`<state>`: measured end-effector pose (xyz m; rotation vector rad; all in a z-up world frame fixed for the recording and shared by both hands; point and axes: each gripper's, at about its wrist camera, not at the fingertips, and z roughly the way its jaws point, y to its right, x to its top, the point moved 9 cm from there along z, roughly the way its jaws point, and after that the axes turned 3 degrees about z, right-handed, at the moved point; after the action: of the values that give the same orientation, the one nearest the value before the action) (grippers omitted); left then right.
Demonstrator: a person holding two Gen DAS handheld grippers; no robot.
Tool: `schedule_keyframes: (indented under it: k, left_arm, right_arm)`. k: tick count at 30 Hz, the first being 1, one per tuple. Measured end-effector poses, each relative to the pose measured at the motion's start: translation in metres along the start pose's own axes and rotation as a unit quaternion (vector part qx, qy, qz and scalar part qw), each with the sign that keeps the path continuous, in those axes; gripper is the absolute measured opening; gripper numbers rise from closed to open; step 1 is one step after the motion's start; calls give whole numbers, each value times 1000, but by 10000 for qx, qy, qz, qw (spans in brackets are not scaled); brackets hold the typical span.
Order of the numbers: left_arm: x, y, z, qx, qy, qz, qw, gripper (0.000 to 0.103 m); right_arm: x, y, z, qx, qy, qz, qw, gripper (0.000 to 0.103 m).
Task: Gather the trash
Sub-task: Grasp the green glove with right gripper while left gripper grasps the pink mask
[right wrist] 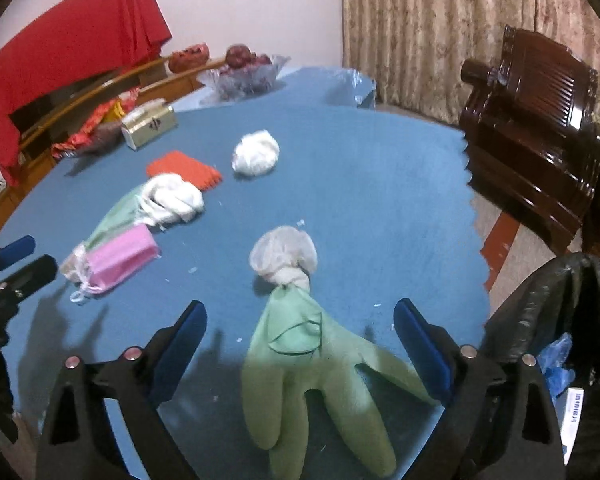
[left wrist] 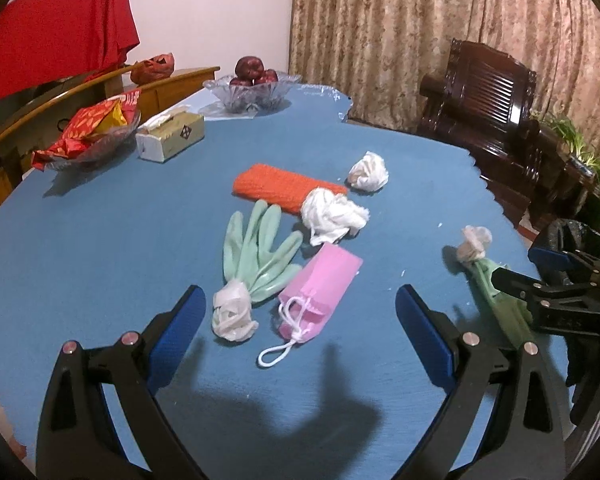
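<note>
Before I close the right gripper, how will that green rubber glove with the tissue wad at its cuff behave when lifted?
The green glove lies flat with splayed fingers, so it will probably droop floppily. It looks thin, likely light. The tissue wad seems only tucked at the cuff and might drop off. The right gripper stands open around it.

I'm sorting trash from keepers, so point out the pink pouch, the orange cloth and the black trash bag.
pink pouch (left wrist: pixel 324 284): left wrist view, middle of its flat face.
orange cloth (left wrist: pixel 276 186): left wrist view, centre of the knit surface.
black trash bag (right wrist: pixel 548 304): right wrist view, its outer left wall.
</note>
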<state>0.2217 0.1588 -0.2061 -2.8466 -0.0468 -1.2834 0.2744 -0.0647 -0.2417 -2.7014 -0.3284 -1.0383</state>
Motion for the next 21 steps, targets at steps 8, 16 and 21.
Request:
schedule_keyframes:
  k: [8,16,21]
  left_arm:
    - [-11,-1,18,-14,-162,-19,9999,93]
    - [-11,5,31,-27,-222,54,9997,93]
    - [-10,5,40,8,-259,49,9997,93]
  right_arm:
    - [-19,12,27,-120,-436,-14,9990,83]
    - [-22,2,21,-128,-363,-225,9990,48]
    - [-20,3,20,-63,-358,-63,9993,33]
